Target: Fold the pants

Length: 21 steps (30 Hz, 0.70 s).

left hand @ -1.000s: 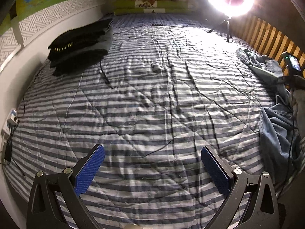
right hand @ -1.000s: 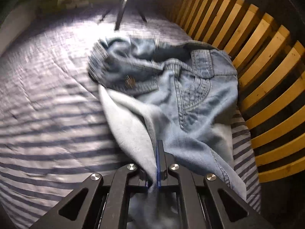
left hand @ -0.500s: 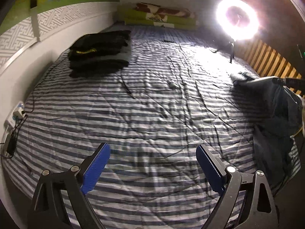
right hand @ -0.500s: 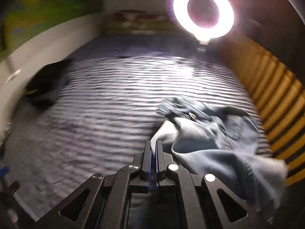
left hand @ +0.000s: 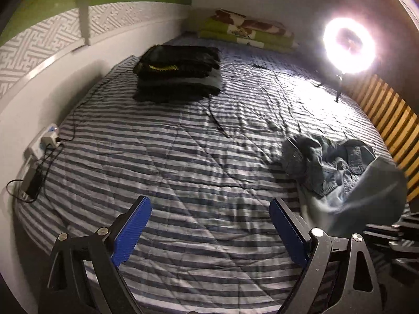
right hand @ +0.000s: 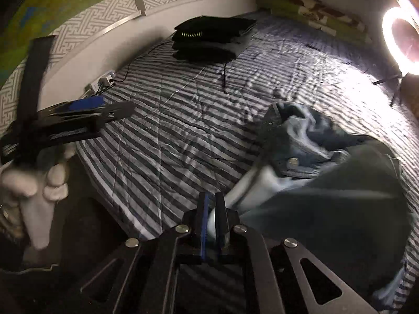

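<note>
Denim jeans (right hand: 327,157) lie crumpled on our striped bed (left hand: 183,157), a cable (left hand: 217,123) beyond them, our right gripper (right hand: 211,217) clamping their pale edge though just easing, left gripper (left hand: 209,225) wide apart, empty.

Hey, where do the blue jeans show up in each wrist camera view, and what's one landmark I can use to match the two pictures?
Left wrist view: the blue jeans lie crumpled at the right, on the striped bedspread, near the wooden slats.
Right wrist view: the jeans fill the lower right, and a light fold runs into the right gripper, which is shut on it.
Shared landmark: the stack of dark folded clothes by the far wall.
</note>
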Each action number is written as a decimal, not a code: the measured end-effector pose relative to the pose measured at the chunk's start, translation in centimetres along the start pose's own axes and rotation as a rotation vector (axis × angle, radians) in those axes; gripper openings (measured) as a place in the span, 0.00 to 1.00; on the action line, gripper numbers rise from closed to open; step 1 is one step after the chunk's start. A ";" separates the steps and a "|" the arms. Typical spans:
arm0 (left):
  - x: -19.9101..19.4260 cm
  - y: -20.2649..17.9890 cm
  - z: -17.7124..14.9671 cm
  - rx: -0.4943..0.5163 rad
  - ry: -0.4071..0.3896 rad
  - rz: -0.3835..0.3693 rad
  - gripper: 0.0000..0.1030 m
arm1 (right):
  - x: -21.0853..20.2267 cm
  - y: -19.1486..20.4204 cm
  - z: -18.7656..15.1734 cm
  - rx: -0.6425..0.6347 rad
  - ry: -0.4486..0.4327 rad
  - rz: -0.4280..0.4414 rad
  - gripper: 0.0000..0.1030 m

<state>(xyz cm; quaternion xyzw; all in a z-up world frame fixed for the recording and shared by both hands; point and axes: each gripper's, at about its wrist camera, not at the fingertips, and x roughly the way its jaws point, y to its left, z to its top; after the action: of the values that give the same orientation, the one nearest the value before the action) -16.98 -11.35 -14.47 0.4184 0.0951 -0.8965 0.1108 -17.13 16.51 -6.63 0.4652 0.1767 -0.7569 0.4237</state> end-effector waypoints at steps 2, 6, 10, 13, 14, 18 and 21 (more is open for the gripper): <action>1.1 -1.4 0.2 0.016 0.015 -0.029 0.91 | -2.7 -1.8 -0.2 0.045 -0.040 0.008 0.23; 4.2 -5.3 1.3 0.051 0.051 -0.098 0.91 | -7.5 -8.3 1.0 0.149 -0.181 -0.127 0.67; 8.0 -10.3 2.7 0.075 0.107 -0.178 0.91 | -6.9 -17.1 2.3 0.283 -0.174 -0.316 0.67; 10.6 -14.0 3.7 0.126 0.119 -0.190 0.91 | -3.0 -24.9 2.9 0.379 -0.083 -0.443 0.67; 11.8 -15.3 4.0 0.146 0.136 -0.195 0.91 | -1.9 -26.4 3.0 0.405 -0.061 -0.457 0.67; 15.8 -17.8 4.4 0.161 0.203 -0.199 0.88 | 3.6 -32.0 1.4 0.504 0.054 -0.436 0.67; 17.9 -18.6 4.3 0.165 0.225 -0.178 0.65 | 6.1 -32.9 0.5 0.540 0.096 -0.404 0.67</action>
<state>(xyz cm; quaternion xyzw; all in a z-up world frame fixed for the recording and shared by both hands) -36.46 3.23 -24.11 0.5139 0.0695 -0.8549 -0.0154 -45.21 32.31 -15.73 0.5511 0.0781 -0.8224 0.1177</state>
